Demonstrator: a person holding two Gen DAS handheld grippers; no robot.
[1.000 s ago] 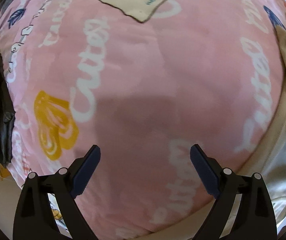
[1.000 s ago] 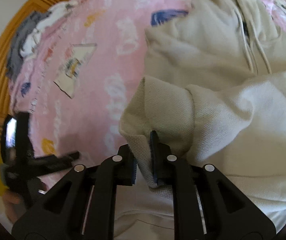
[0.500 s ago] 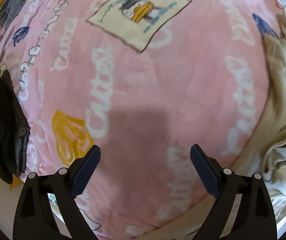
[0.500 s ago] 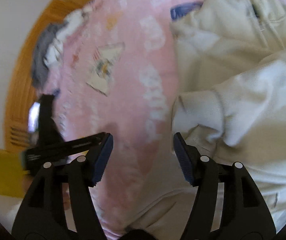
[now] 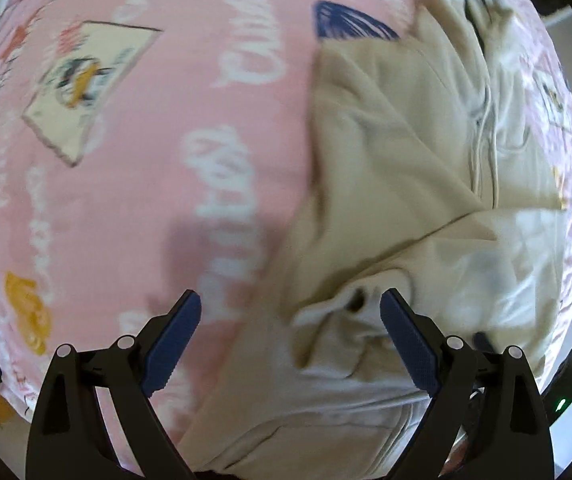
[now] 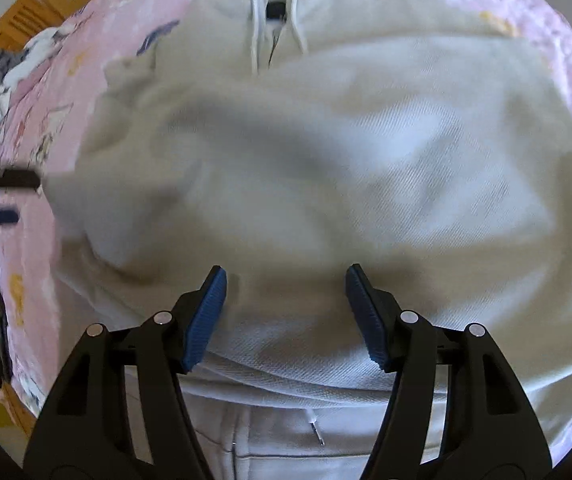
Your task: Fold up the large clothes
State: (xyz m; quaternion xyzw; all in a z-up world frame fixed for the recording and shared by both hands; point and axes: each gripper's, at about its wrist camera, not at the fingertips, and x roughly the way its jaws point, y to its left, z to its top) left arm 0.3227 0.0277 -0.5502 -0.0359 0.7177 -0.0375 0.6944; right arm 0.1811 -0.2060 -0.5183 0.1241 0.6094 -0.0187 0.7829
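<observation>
Above the cream hoodie [image 6: 325,168], the right gripper [image 6: 286,312] has released the sleeve; both it and the left gripper [image 5: 289,340] gape empty, so that fold looks placed.

Both grippers hang with jaws spread wide and nothing between the blue pads. The left gripper [image 5: 289,334] sits at the left; the right gripper [image 6: 286,312] is just beside it.
</observation>
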